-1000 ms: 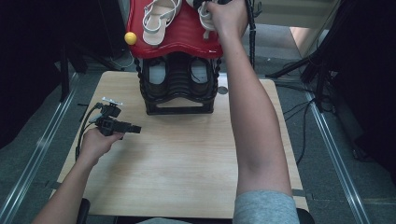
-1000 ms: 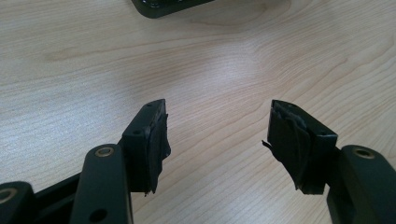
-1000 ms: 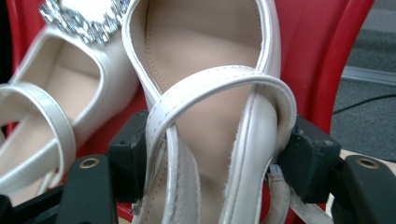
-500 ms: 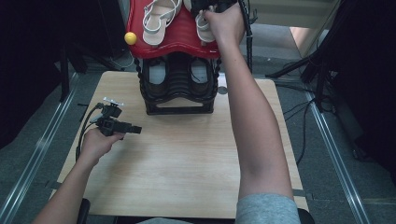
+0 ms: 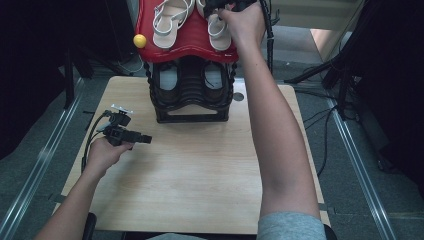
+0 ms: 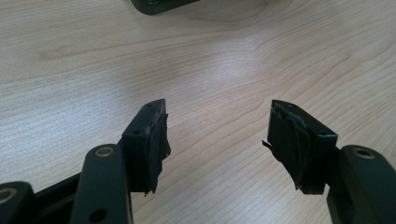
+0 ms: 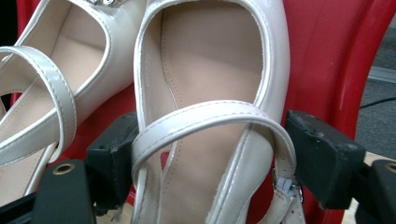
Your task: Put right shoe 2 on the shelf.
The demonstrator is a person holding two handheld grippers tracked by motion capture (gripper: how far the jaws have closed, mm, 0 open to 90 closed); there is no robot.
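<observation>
A pair of white strappy sandals lies on the red top shelf [image 5: 190,44] of a black shoe rack [image 5: 192,102]. My right gripper [image 5: 220,7] reaches over the shelf's far right; in the right gripper view [image 7: 201,163] its jaws press both sides of the right sandal's [image 7: 210,70] heel end, under the strap. That sandal [image 5: 218,31] rests on the shelf. Beside it lies the left sandal [image 5: 170,22], also in the right gripper view [image 7: 70,70]. My left gripper [image 5: 144,139] rests low over the table at the left, open and empty [image 6: 217,140].
A small yellow ball [image 5: 140,41] sticks out at the shelf's left edge. Two more shoes [image 5: 168,80] sit in the rack's lower level. The wooden table [image 5: 200,170] spreads out in front of the rack. Cables and metal rails run along the floor on both sides.
My right hand has shifted slightly down and left over the shelf, and the right sandal now shows more fully. The left gripper has not moved.
</observation>
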